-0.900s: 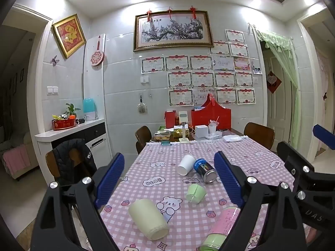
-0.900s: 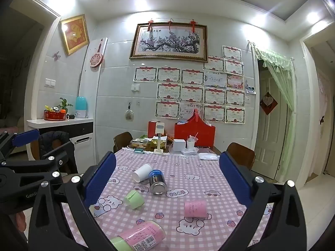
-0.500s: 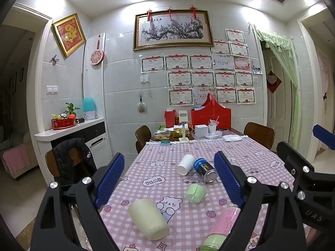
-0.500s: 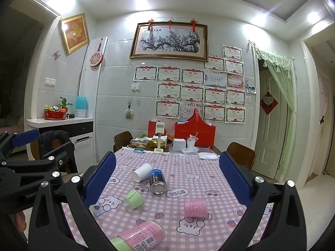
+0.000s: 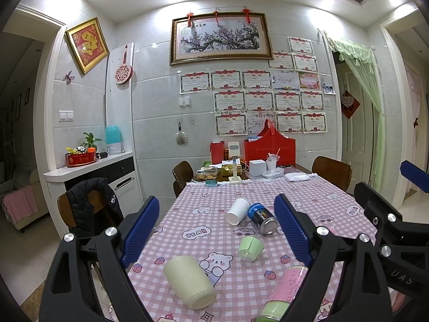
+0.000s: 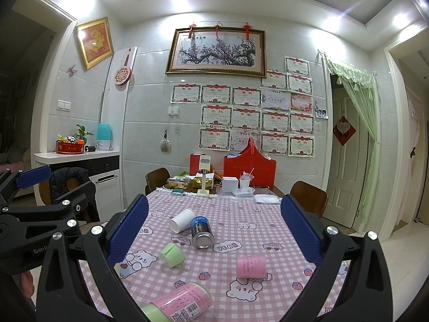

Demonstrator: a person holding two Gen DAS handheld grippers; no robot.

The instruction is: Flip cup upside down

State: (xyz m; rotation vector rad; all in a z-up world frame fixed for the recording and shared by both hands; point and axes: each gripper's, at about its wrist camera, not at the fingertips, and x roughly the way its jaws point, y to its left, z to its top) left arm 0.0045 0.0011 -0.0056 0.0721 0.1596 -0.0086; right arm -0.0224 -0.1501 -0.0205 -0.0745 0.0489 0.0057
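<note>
pink checked tablecloth spread over table. left gripper held spread wide, nothing between fingers; right gripper likewise spread, nothing gripped. cream cup laid on side at near left edge, mouth toward camera. pink cup, green cup, white paper cup also tipped over, well apart.
</note>
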